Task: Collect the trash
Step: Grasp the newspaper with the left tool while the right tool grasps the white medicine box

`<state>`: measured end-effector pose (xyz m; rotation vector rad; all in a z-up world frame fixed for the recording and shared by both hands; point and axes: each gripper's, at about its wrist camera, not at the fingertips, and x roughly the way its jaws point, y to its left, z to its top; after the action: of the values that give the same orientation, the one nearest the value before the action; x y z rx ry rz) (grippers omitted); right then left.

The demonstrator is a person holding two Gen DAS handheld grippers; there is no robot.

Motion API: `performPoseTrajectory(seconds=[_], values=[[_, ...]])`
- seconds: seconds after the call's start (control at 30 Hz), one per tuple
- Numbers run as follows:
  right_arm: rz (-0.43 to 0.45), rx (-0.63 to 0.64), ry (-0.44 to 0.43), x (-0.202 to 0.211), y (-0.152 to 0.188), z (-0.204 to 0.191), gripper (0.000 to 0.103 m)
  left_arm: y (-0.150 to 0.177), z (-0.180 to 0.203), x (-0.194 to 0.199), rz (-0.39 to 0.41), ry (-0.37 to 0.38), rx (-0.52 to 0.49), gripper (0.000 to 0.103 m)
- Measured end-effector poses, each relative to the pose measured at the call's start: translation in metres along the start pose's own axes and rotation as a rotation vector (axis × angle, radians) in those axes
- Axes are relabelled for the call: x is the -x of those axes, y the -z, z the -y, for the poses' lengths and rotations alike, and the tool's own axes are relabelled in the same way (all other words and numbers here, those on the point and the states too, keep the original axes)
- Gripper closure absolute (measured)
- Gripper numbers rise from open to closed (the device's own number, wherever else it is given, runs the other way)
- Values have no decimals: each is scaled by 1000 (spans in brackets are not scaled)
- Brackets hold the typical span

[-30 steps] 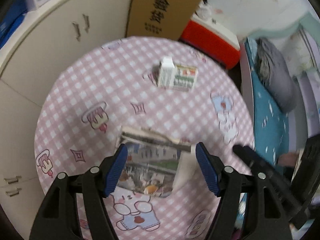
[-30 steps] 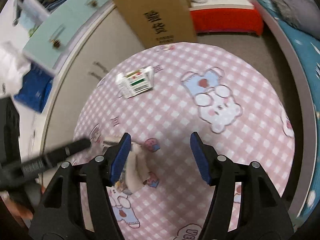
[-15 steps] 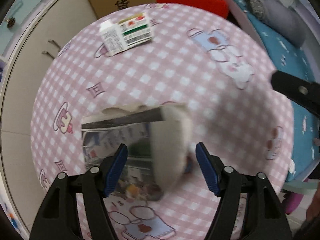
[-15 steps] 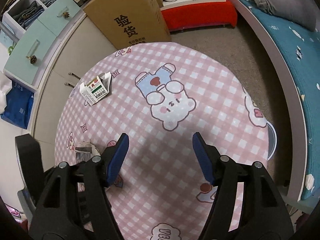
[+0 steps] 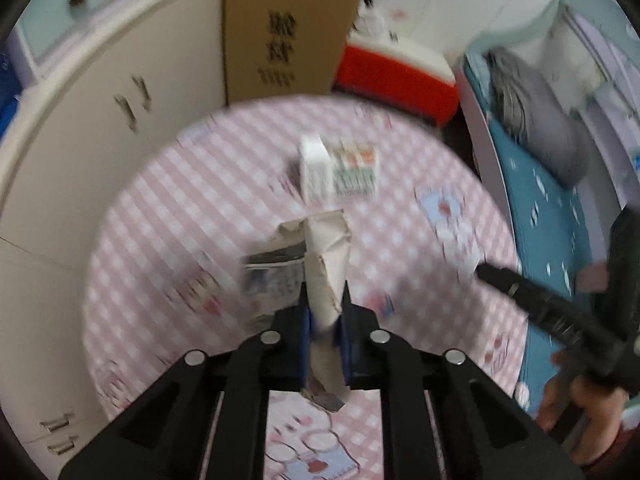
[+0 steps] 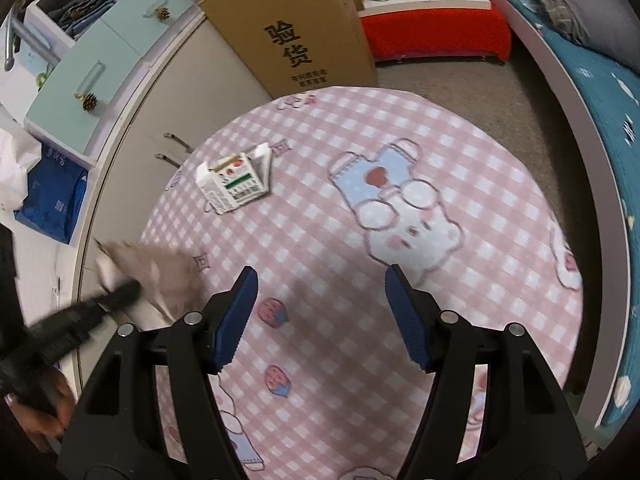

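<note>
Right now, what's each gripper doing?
Left gripper: just closed, fingers pinching the torn paper packet.
Right gripper: open, holding nothing.

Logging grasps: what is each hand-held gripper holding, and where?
Left hand-held gripper pinches the torn paper wrapper by its folded flap. Right hand-held gripper holds nothing.

The tablecloth looks like matt woven cloth, pink gingham. The crumpled wrapper is creased dull paper, the carton glossy printed card, the big box plain matt cardboard.
</note>
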<state>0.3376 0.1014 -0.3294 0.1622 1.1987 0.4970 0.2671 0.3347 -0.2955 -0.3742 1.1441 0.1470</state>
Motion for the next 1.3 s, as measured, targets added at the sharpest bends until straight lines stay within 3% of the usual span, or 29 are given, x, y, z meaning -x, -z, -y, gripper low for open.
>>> performPoseTrajectory(seconds=[0.23,0.6,0.67,0.77,0.83,0.87,0.93,1.13,1.3], values=[[-3,127,-38,-38,-34,-35,36,-37,-19,16,96,-23,54,92],[-92,144,-133,-117,-83,-65,36,-61,-47,-2,95,-58,76,92],[-113,145,-161,-125,-87,-69,41,-62,-49,-4,91,-58,78,92],[-154,169,-188,-134,-89,-77,59,-62,-51,-6,86,-60,80,92],[-174,186,-201,-139,-89,-82,78,-63,-52,-8,79,-62,89,92],[-173,199,-207,-138,-88,-85,82,-63,-53,-8,77,-64,95,92],[-159,229,-219,-133,-87,-94,99,-62,-53,-8,76,-65,99,92],[-109,220,-237,-97,-80,-92,101,-66,-35,-4,85,-17,93,92],[-24,168,-253,-38,-74,-56,101,-64,16,9,100,71,56,92]])
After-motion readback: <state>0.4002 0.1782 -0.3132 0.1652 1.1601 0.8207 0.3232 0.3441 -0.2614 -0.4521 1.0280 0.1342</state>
